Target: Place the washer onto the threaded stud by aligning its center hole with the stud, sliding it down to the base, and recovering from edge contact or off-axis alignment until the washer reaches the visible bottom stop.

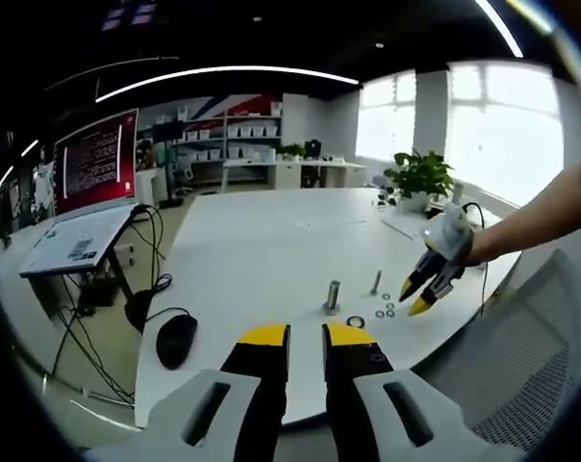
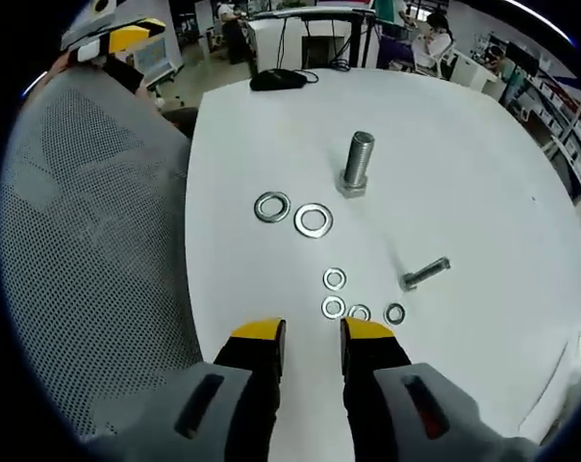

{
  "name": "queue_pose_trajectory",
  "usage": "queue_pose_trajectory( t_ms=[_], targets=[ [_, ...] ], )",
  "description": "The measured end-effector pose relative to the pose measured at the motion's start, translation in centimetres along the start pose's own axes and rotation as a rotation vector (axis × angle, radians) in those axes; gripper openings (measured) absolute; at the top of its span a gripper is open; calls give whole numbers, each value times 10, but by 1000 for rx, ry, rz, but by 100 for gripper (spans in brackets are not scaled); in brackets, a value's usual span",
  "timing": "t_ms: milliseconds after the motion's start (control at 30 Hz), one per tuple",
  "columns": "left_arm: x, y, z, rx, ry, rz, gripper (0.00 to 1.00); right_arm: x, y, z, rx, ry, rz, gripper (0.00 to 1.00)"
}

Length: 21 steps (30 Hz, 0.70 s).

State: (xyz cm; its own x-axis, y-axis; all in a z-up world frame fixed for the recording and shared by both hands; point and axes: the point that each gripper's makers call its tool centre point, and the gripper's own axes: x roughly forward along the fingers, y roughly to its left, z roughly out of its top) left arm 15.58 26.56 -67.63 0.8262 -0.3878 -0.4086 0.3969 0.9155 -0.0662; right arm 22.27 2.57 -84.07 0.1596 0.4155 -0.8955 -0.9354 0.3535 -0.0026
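Desk (image 2: 483, 183): white, smooth, its right edge cut off in my right gripper view. Upright threaded stud (image 2: 356, 164), upper centre, bare metal. Two large washers (image 2: 313, 220) flat below it; four small washers (image 2: 335, 279) lower, beside a lying bolt (image 2: 424, 273). My right gripper (image 2: 312, 339): jaws apart, empty. My left gripper (image 1: 305, 339): jaws apart, empty. Mesh chair (image 2: 88, 241) left.

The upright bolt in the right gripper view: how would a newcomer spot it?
On the white table, look past the two large washers. The bolt stands on its head, threads up, unlike the smaller bolt lying flat.
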Motion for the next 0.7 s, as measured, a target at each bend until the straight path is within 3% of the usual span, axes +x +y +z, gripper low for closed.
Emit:
queue_pose_trajectory(
  t_ms=[433, 700],
  targets=[
    [1, 0, -2, 2, 12, -4, 11, 23, -2, -15, 32, 77, 20, 24],
    [1, 0, -2, 2, 14, -4, 11, 25, -9, -7, 11, 74, -5, 23]
  ],
)
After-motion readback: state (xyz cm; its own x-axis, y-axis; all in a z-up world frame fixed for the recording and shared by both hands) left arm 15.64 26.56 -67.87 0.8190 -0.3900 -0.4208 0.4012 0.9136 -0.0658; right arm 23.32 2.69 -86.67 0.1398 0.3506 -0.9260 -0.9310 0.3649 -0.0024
